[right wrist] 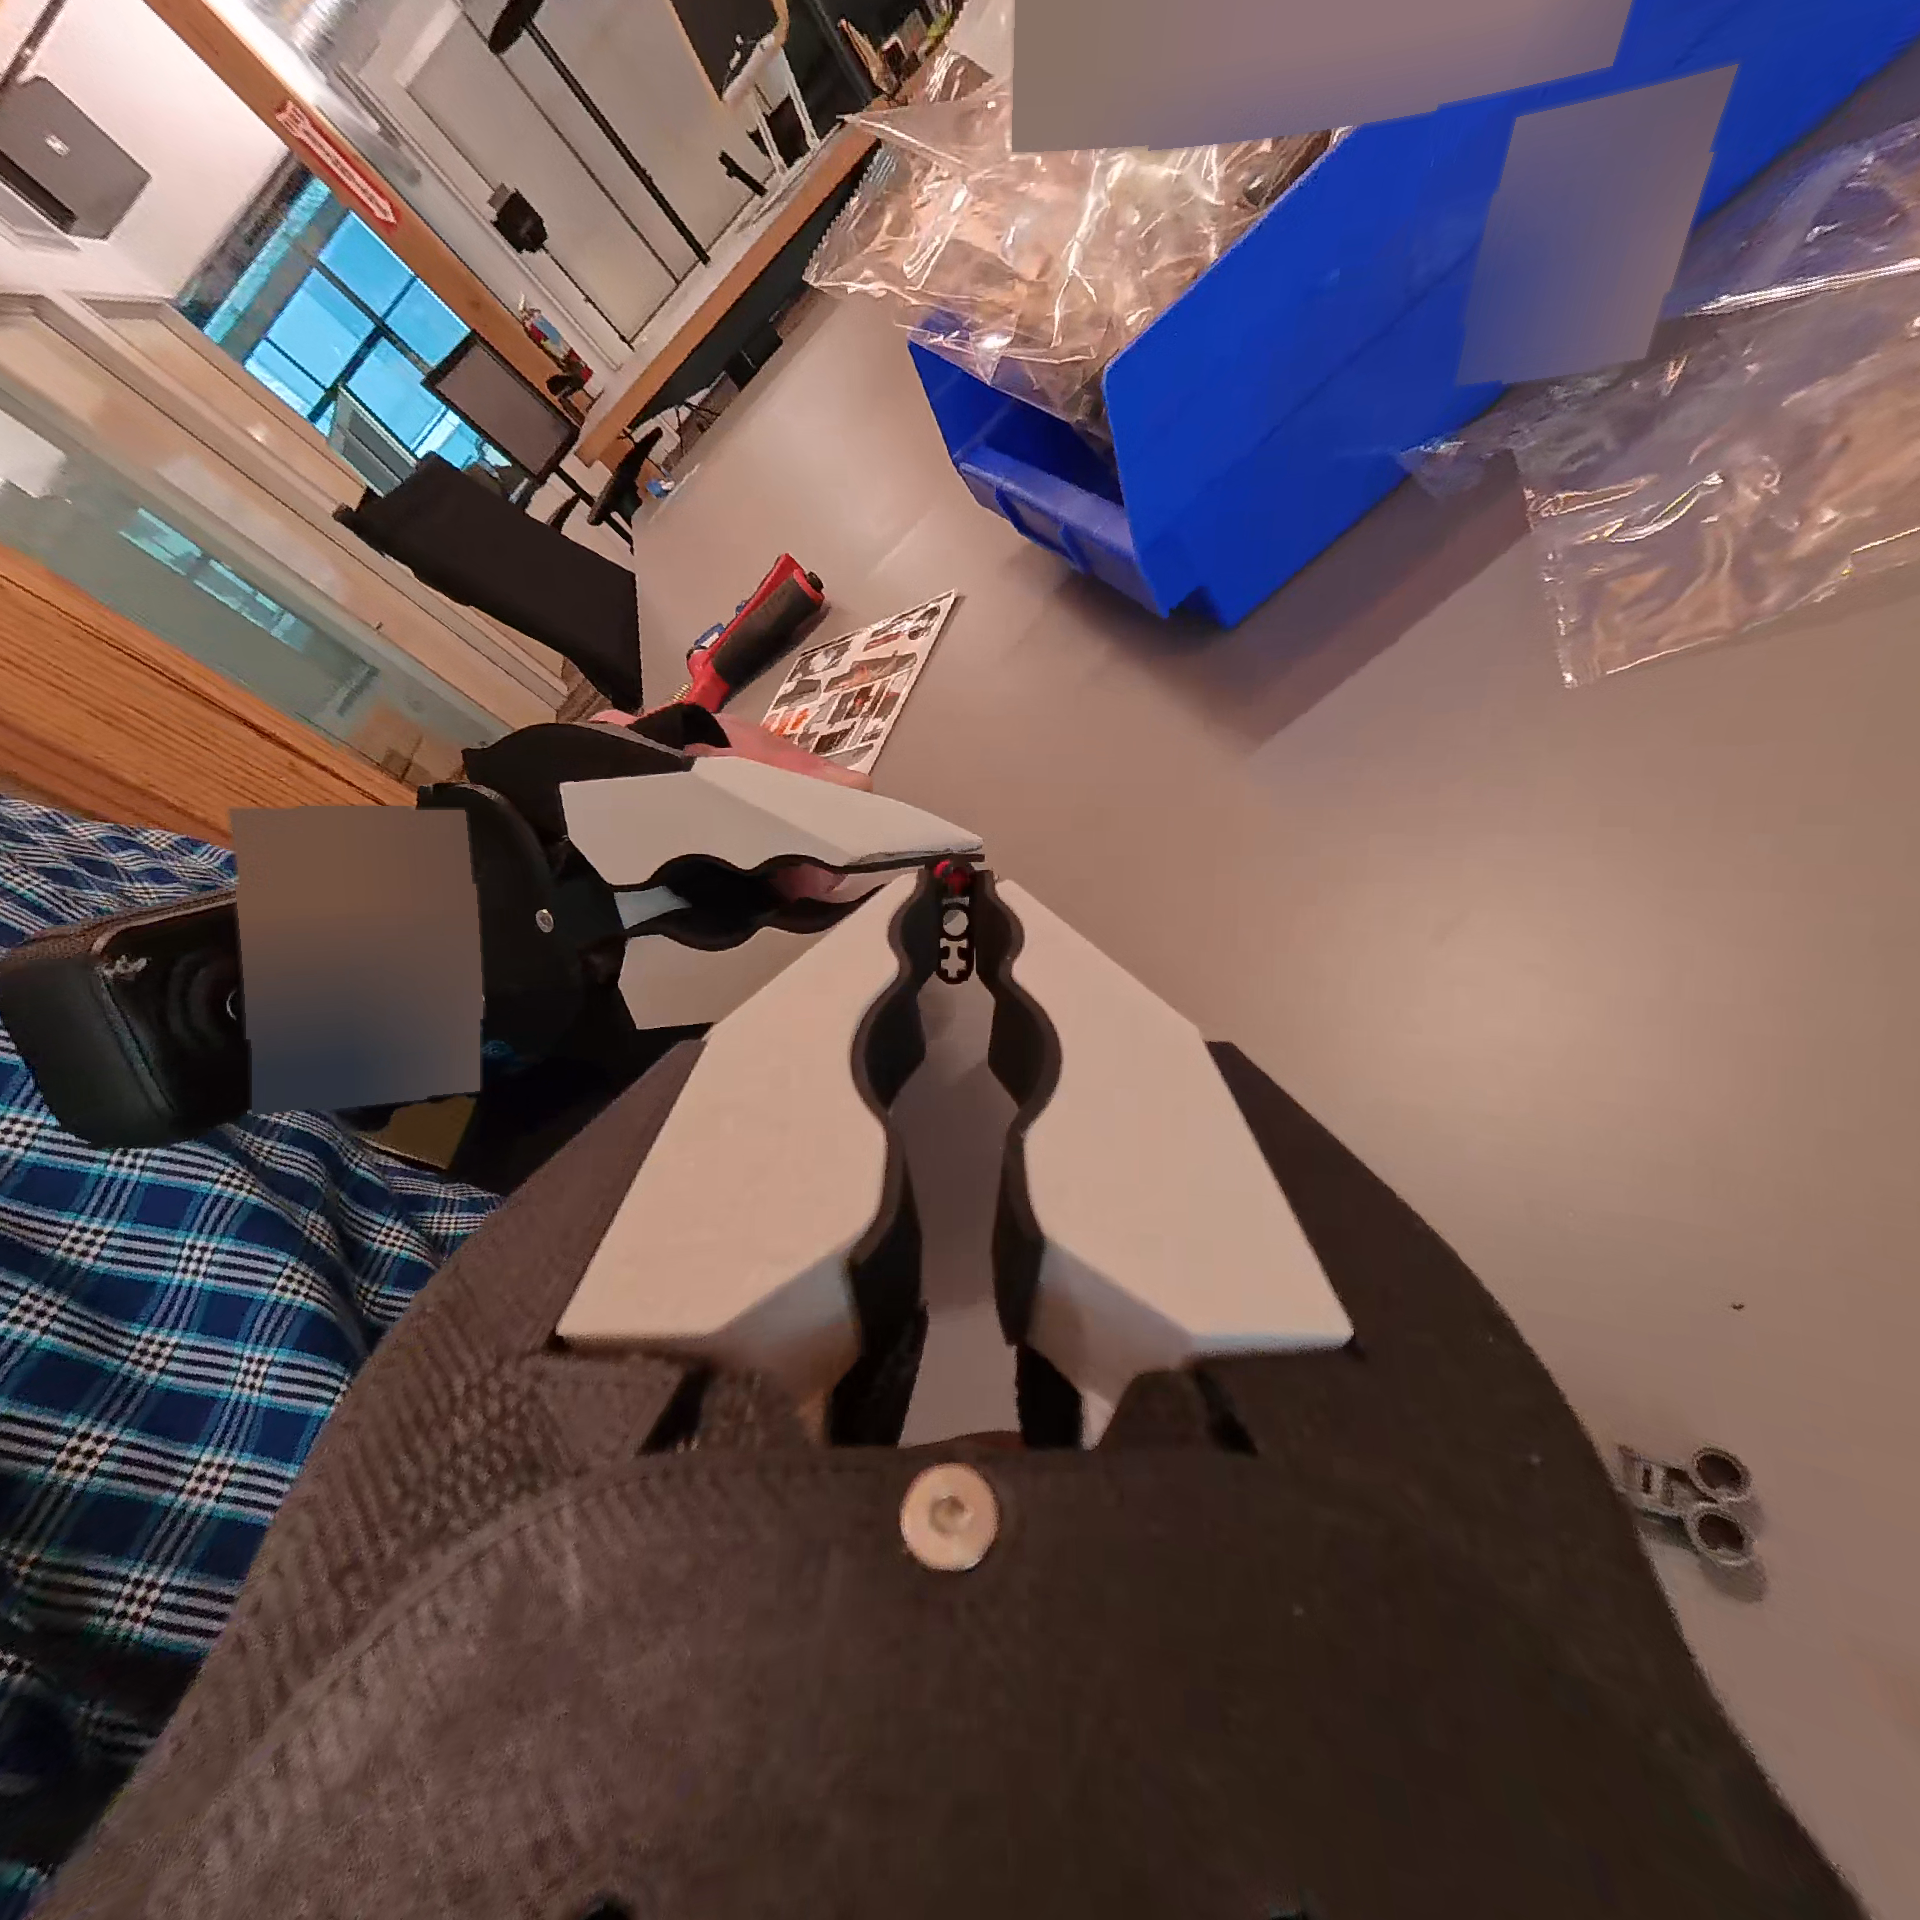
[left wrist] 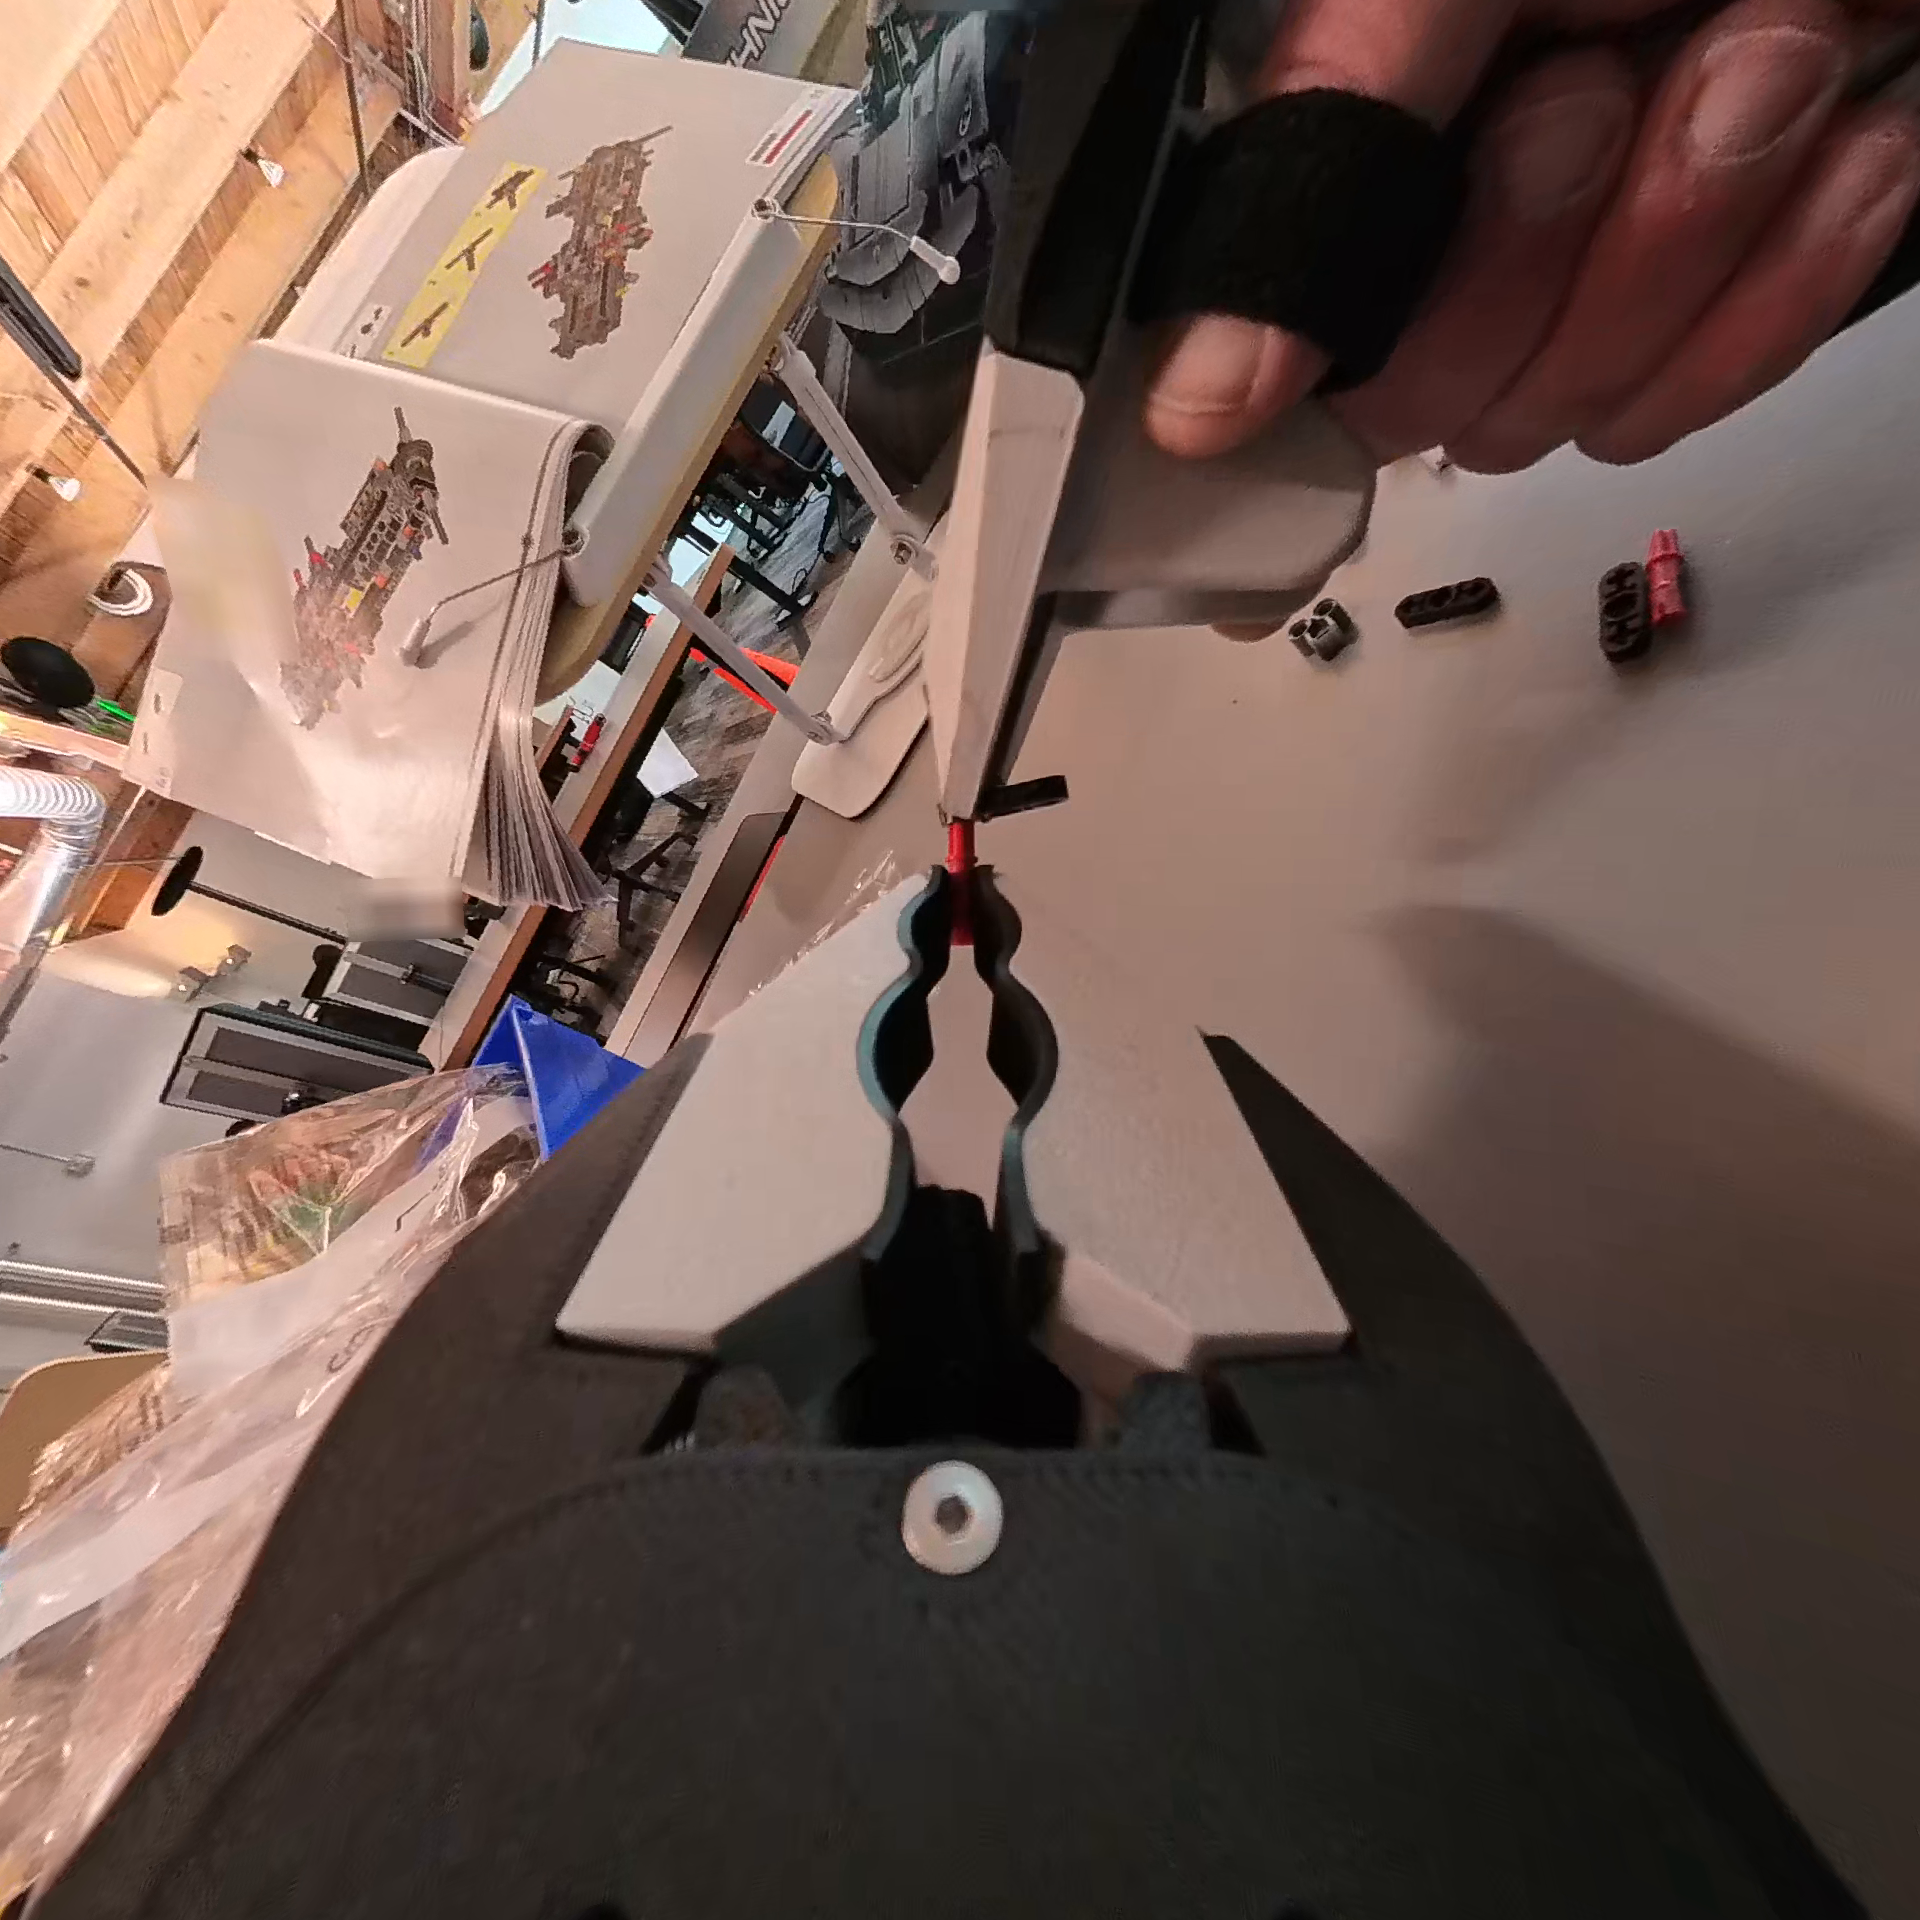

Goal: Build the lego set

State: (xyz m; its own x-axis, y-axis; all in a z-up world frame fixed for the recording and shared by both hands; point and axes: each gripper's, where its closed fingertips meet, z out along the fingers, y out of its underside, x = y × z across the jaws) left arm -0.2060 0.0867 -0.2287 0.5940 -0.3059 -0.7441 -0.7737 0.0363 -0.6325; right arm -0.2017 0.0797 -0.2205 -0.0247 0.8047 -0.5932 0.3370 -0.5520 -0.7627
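My left gripper (left wrist: 962, 894) is shut on a small red pin (left wrist: 960, 883), held at the fingertips above the grey table (left wrist: 1455, 1039). My right gripper (left wrist: 982, 810) comes down from above in the left wrist view, shut on a short black beam (left wrist: 1029, 795) whose end meets the red pin. In the right wrist view my right gripper (right wrist: 954, 914) holds the black beam (right wrist: 954, 935) upright between its tips, with the red pin (right wrist: 943, 871) at the beam's top end. The left gripper (right wrist: 935, 857) comes in from the left there.
Loose parts lie on the table: a grey connector (left wrist: 1322, 630), a black beam (left wrist: 1446, 605), a black piece with a red pin (left wrist: 1642, 611). An instruction booklet (left wrist: 364, 582) stands on a holder. A blue bin (right wrist: 1299, 416), plastic bags (right wrist: 1714, 520), a sticker sheet (right wrist: 862, 681) and a grey connector (right wrist: 1699, 1517) also show. Both grippers' tips are close together, under 4 cm apart. The grey connector (right wrist: 1699, 1517) is about 15 cm from both grippers' fingertips. Look for it in the left wrist view (left wrist: 1328, 612) too.
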